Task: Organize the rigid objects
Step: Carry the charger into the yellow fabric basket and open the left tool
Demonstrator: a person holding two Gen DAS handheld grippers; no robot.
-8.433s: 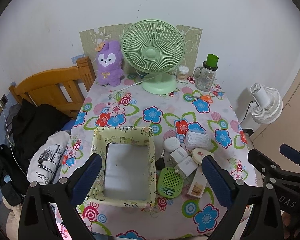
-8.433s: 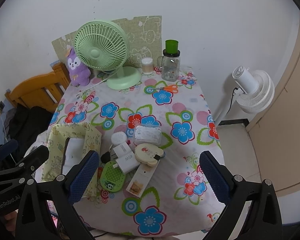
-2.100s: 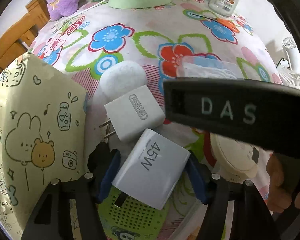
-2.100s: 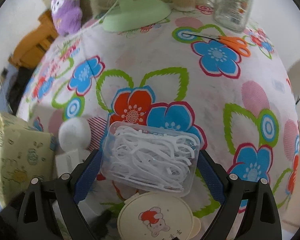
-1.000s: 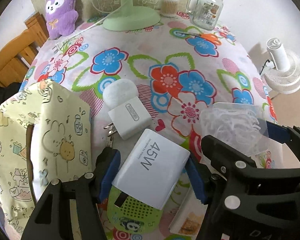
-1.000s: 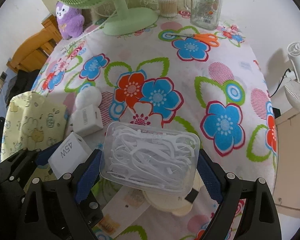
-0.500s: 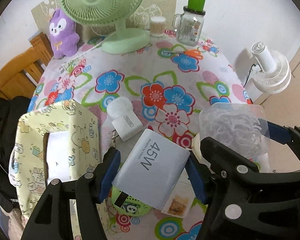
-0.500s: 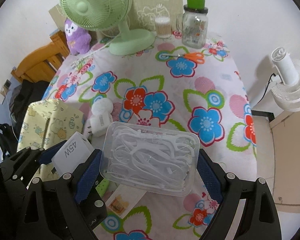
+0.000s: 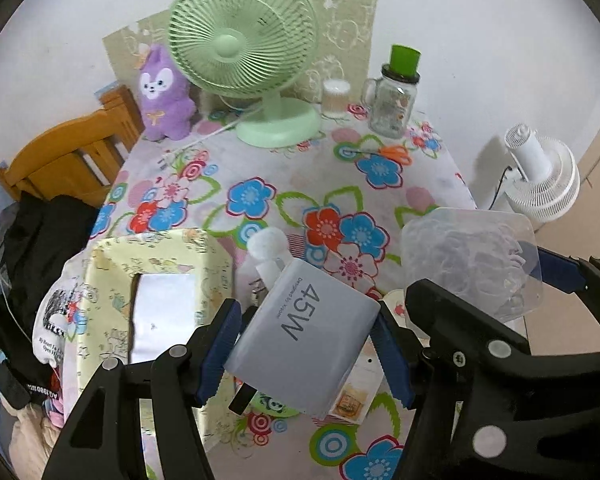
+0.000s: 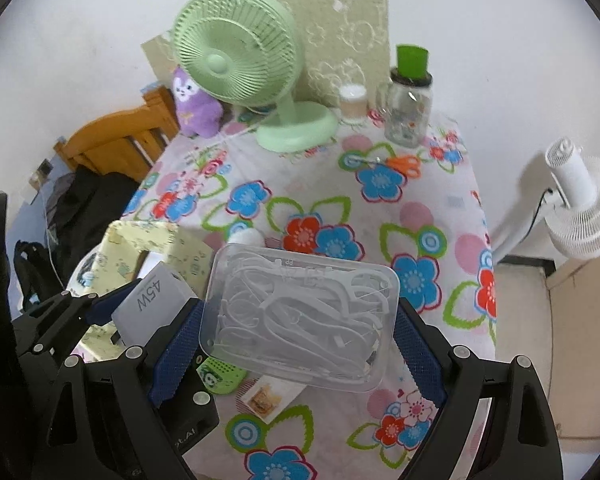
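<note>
1. Above the worktop, left tongs are clamping a white charger marked 45W, blue pads pressing on both its sides, the charger hanging clear of the cloth.
2. Right tongs are gripping a clear floss box across its long sides, wide apart around it; the box is sitting tilted in the air, full of white floss picks.
3. In the left view, the floss box is showing to the right of the charger, the two held side by side, not touching.
4. A yellow bin is standing at the worktop's near-left edge, open top up, a white bottom showing inside; the charger is hanging just right of it.
5. A small white plug and a white puff are lying on the cloth beyond the charger.
6. A green disc and a card are lying under the floss box.
7. At the far edge a green fan, purple plush, jar and orange scissors are standing or lying.
</note>
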